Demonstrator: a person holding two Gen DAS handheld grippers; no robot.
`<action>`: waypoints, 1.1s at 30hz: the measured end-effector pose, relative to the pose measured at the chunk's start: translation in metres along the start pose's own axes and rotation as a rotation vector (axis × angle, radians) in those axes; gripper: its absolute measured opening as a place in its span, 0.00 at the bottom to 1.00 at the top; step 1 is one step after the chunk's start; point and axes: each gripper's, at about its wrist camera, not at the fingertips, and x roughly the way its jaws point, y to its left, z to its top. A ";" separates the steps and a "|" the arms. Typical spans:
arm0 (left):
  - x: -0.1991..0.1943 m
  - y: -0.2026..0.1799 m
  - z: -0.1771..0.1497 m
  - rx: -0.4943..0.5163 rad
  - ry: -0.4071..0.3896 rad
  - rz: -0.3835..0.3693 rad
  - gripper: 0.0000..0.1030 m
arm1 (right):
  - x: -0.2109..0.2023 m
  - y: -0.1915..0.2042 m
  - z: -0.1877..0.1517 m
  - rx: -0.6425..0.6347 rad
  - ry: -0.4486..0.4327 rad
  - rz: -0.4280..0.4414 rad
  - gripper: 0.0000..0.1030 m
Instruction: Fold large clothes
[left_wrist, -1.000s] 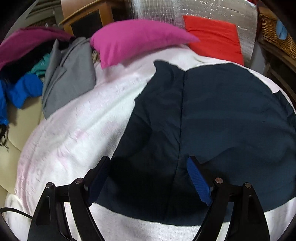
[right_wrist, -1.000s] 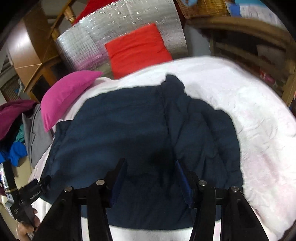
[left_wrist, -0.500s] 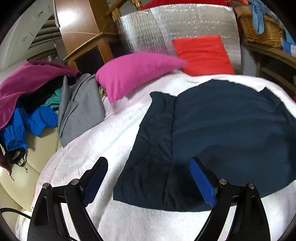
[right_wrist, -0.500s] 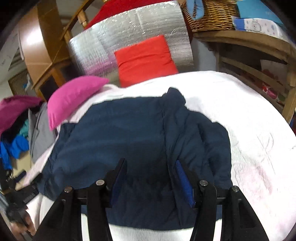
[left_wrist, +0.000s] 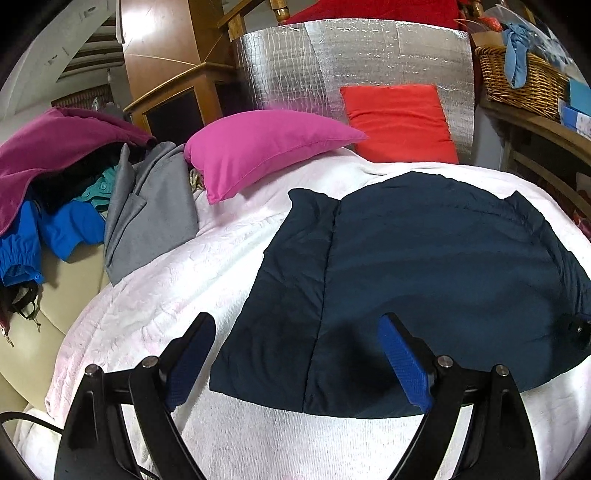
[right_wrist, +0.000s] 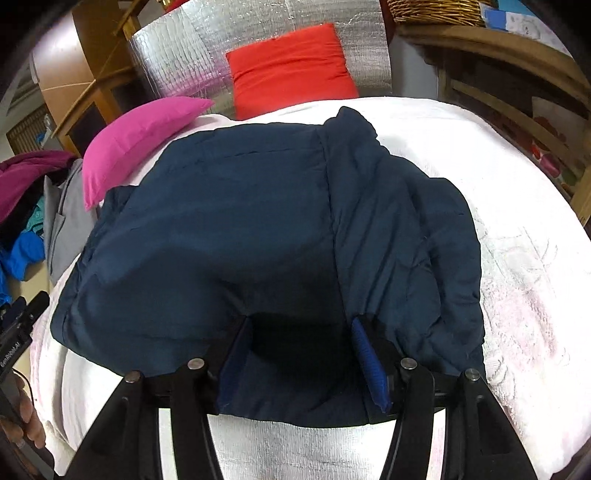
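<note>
Left wrist view: navy jacket lies flat on the white bedspread, centre to right of frame, already folded into a rough rectangle. Judged soft, puffy, light, a bit slick; best taken at a near corner or hem. Left gripper hangs above the near hem, jaws wide, empty. It has pulled back and up since a second ago.

Right wrist view: jacket fills mid-frame. Right gripper low over its near edge, jaws just been opening; fabric lies between them, unpinched.
</note>
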 end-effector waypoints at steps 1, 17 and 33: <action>0.000 -0.001 0.000 0.001 0.001 0.003 0.87 | -0.001 -0.001 0.002 0.011 -0.005 0.010 0.59; 0.016 -0.011 0.001 0.032 0.031 0.006 0.87 | 0.011 -0.017 0.025 0.124 -0.015 0.045 0.65; 0.064 0.072 0.009 -0.278 0.190 -0.162 0.87 | -0.028 -0.125 0.034 0.422 -0.133 0.182 0.80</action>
